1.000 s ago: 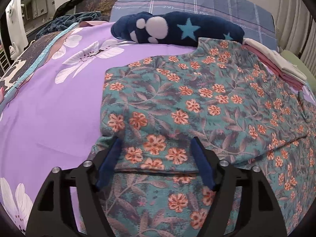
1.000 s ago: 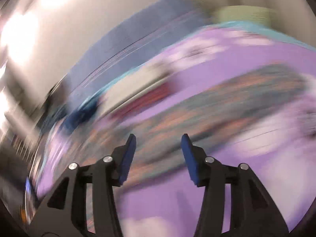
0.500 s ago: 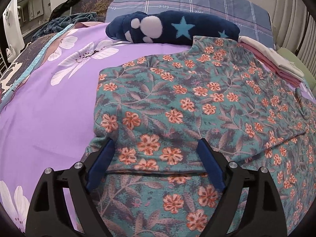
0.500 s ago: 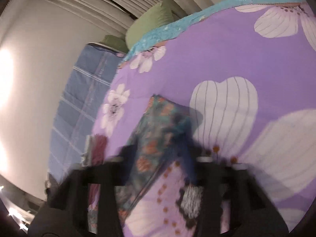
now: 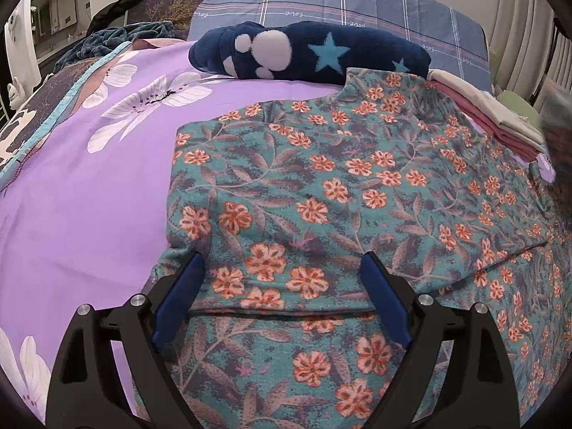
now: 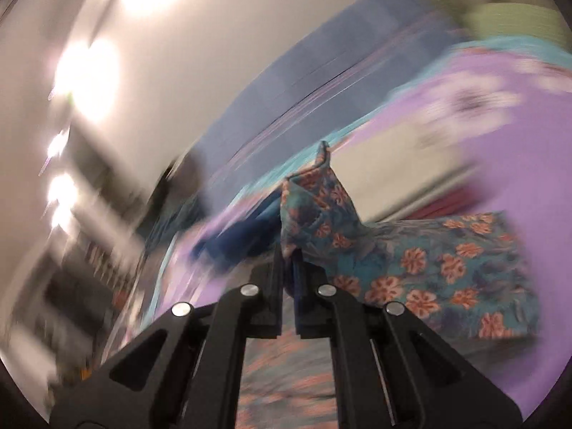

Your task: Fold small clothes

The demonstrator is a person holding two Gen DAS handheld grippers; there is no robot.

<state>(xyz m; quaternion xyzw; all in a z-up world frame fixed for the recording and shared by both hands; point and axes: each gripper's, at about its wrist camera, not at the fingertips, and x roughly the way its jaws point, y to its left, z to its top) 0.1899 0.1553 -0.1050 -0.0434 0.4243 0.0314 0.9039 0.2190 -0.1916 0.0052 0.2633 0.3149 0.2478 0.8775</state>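
**Teal floral garment, right corner pinched and lifted**

Teal cloth with orange flowers, the floral garment point(image 5: 339, 186), lies spread on the bed straight ahead of my left tongs point(image 5: 282, 293), with one side already folded over itself so a doubled edge runs across just between and in front of my left fingers. My left tongs stand wide open, blue pads to either side of that folded edge, gripping nothing; I cannot tell whether the tips press on the cloth.

My right tongs point(image 6: 287, 268) are closed tight on a corner of the same garment point(image 6: 311, 207), which peaks up ahead of the tips while the rest trails down and away to their right. That view is smeared with motion, so little else is sure.

The garment's long axis runs from my left tongs out toward the far right, where the lifted end shows as a dark blur at the frame's edge. I judge the next fold depends on carrying that right-hand end across toward the left, so the right hand is the working one and the left merely guards the crease.

Beyond the cloth lie a navy plush blanket point(image 5: 311, 53), a folded pile point(image 5: 489, 114) to the far right, and the purple bedsheet point(image 5: 89, 196) underneath.
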